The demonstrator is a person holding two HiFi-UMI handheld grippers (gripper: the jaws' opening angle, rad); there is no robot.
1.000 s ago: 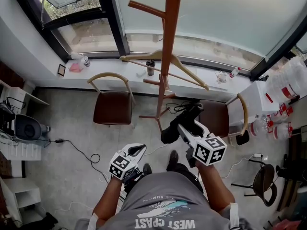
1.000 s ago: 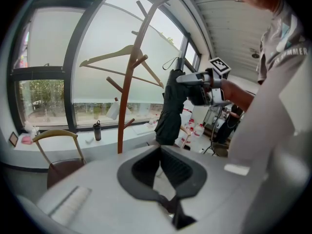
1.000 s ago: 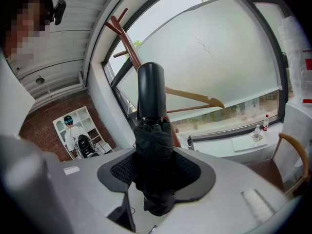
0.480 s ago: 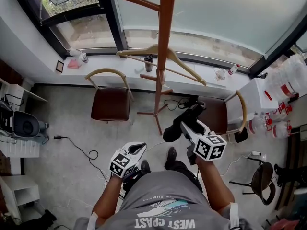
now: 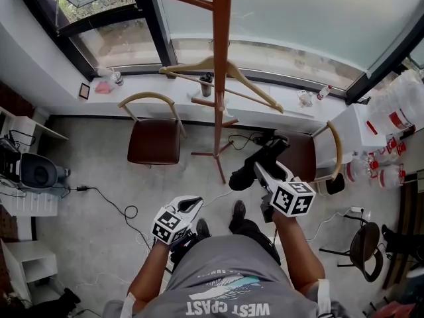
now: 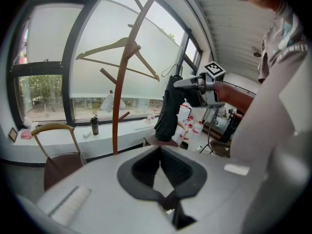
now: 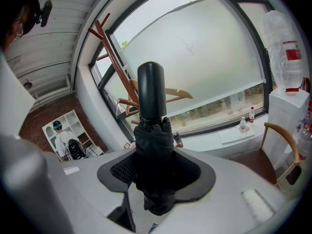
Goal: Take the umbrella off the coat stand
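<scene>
We see our right gripper (image 7: 157, 172) clamped on the black folded fabric umbrella (image 7: 152, 140). Its jaws press the bundled canopy from both sides. In the right gripper view the smooth black handle stands up toward twelve o'clock, and the canopy's other end hangs out below the jaws at six. In the head view the umbrella lies crosswise to the jaws, running from about one o'clock to seven o'clock. It is held clear of the tall reddish-brown wooden coat stand (image 5: 220, 65), at roughly four o'clock from the stand's foot and not touching it. Our left gripper (image 5: 192, 205) sits lower in the head view, at about eight o'clock from the right one. Its jaws are spread with nothing between them, and in the left gripper view only the floor shows through the gap. A pale wooden clothes hanger (image 5: 257, 93) hangs on the coat stand. At nine o'clock from the stand's foot is a brown-seated chair with a bent wooden backrest (image 5: 154, 144), and a second chair of the same kind (image 5: 306, 159) stands at three o'clock, just beyond the umbrella. Behind both runs the white window sill (image 5: 142, 85), with a dark bottle (image 5: 207, 83) on it near the stand. Clear plastic water jugs (image 5: 397, 118) are stacked at the far three o'clock edge.
</scene>
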